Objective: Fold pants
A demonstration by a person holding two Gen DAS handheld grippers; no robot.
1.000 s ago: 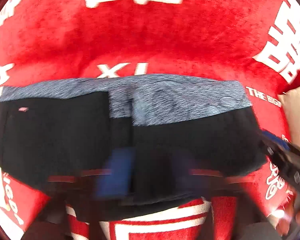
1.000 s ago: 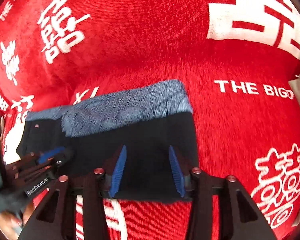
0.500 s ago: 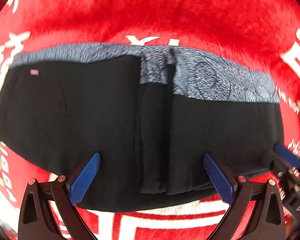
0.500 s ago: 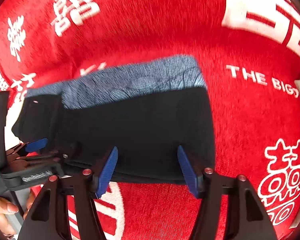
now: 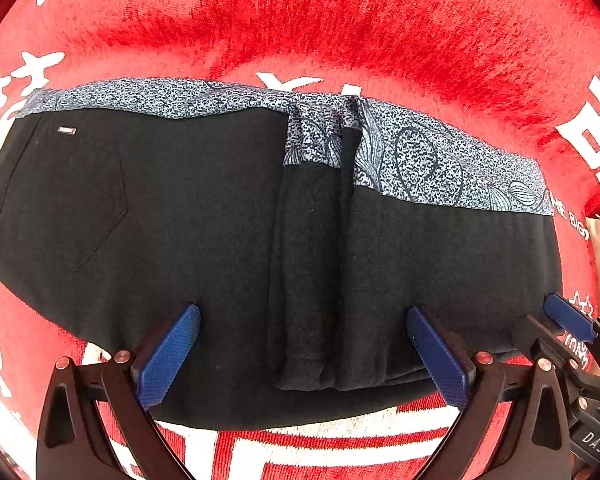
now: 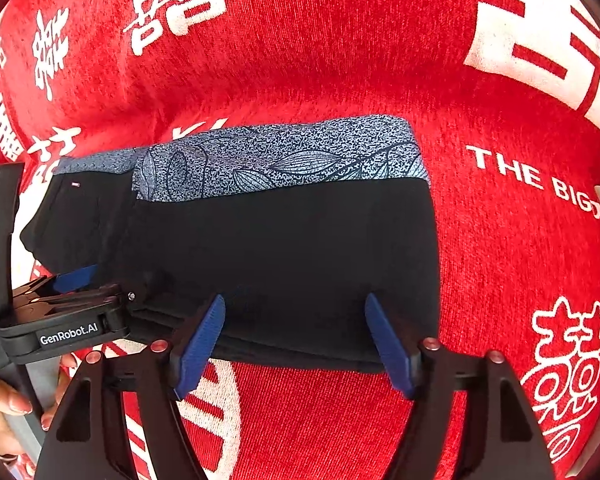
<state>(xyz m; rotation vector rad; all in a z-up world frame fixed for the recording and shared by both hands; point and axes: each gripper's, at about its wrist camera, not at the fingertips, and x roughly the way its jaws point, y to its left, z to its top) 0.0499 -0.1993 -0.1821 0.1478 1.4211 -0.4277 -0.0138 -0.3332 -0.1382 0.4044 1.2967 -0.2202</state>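
**Left wrist view: folded pants lie between two open grippers**

Left wrist view shows a red cloth [image 5: 340, 32] printed with white characters and letters filling the frame, and it covers the whole surface in the right wrist view as well [image 6: 380, 60]. On it lie the black pants [image 5: 180, 240], folded into a broad, flat bundle that spans most of the picture; a speckled blue-grey patterned band [image 5: 440, 164] runs along the far edge. Near the middle of the bundle a folded layer forms a raised vertical ridge [image 5: 312, 272], with the cloth's edges stacked at the near hem. A back pocket seam [image 5: 112, 208] and a small tag [image 5: 67, 131] show on the left part of the garment.

From the right wrist view the same pants [image 6: 300, 248] sit in the centre of the frame, the patterned band [image 6: 280, 160] again on the far side (leaf outlines are plain to see here).

The left gripper [image 5: 302, 352] has its jaws spread wide, its blue pads [image 5: 168, 354] over the near edge of the pants with nothing clamped between them. The right gripper [image 6: 296, 344] is likewise spread apart, its pads [image 6: 198, 344] at the near hem, holding nothing. Each gripper appears at the edge of the other's view. A hand [image 6: 4, 420] with painted nails shows at the lower left of the right wrist view.
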